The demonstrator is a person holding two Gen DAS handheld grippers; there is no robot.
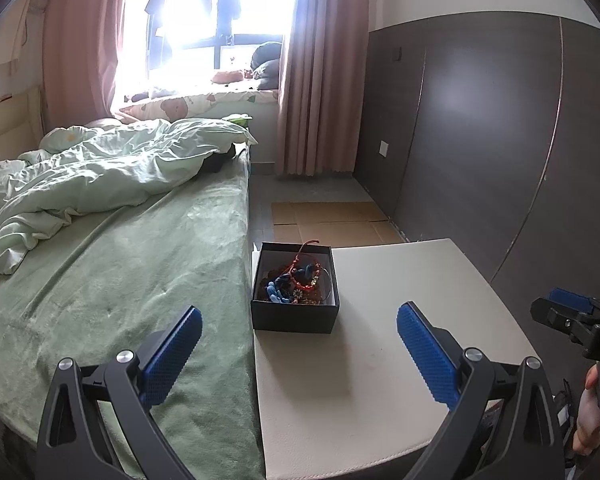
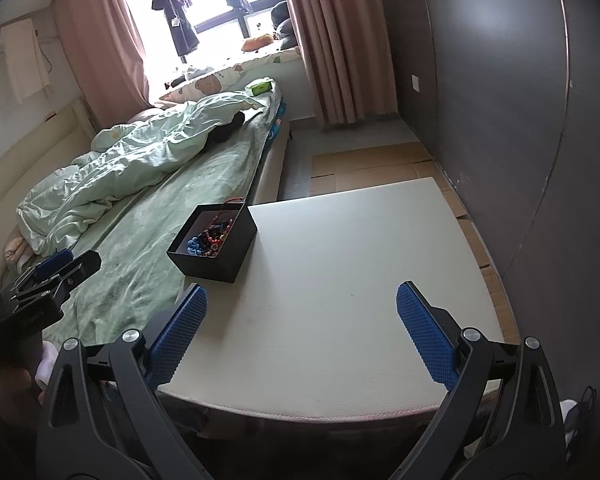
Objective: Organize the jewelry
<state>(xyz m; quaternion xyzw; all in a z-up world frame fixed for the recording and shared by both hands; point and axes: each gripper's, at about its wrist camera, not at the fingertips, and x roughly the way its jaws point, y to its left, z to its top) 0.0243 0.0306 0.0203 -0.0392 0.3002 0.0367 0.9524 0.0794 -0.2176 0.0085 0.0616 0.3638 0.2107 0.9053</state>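
1. Left wrist view: nearest the lens, the left gripper (image 1: 299, 350) has its blue pads spread wide, nothing between them, hovering over the near part of the white table (image 1: 400, 360). At twelve o'clock from it sits the black box (image 1: 294, 316), right on the table's left edge, hard against the green bed (image 1: 120, 280).
2. Inside the box, the jewelry (image 1: 298, 282) lies in one tangled heap, a red cord poking over the far rim. That fits a box just filled or one about to be sorted, so I'd judge any reach should come straight down past the walls and pinch a single strand.
3. Hard to read here: the pieces knot together and can't be counted. The right gripper shows only at three o'clock, cut by the frame.
4. Right wrist view: nearest, the right gripper (image 2: 301, 338) is likewise spread and empty, over bare tabletop. The box is at eleven o'clock; its near wall hides the bottom. The window glare washes out the far room.
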